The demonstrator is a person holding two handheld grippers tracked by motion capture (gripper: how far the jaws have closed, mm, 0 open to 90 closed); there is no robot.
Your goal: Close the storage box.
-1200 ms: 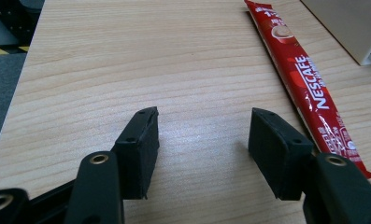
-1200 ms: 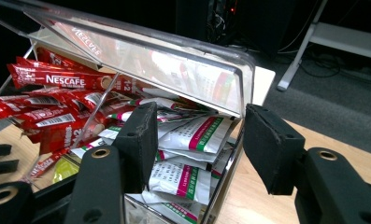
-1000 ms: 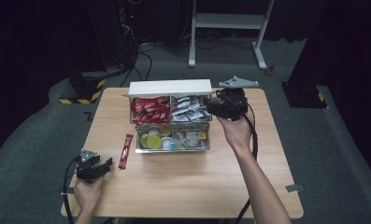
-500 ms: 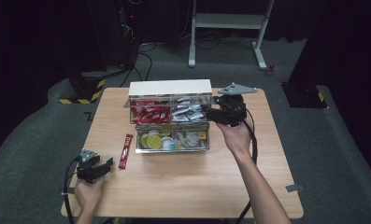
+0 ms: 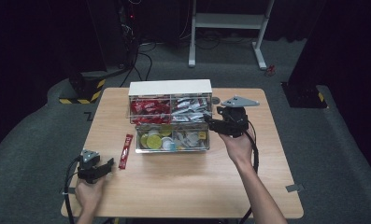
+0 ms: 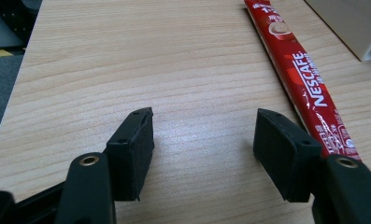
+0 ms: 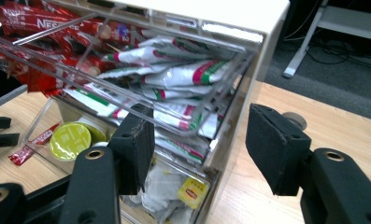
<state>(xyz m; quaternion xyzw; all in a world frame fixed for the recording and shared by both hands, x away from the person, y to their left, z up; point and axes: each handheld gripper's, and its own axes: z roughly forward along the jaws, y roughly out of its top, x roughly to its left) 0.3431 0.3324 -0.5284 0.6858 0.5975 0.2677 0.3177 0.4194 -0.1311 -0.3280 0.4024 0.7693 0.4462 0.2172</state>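
- The right gripper (image 5: 210, 122) is held at the right end of the clear organizer box (image 5: 171, 116). Its jaws are wide apart, with nothing between them.
- In the right gripper view, the upper drawer (image 7: 141, 100) of white and green packets (image 7: 183, 74) is seen tipped open.
- The left gripper (image 5: 104, 166) is held low over the table (image 5: 183, 186). Its jaws are apart too.
- A red coffee stick (image 6: 304, 74) lies flat just beside the left gripper.
- It is judged that a packet is about to be picked, or the drawer moved. The jaws must be lined up first.

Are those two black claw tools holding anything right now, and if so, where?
No. The left gripper is open over bare table beside the red coffee stick. The right gripper is open at the clear organizer's corner, gripping nothing.
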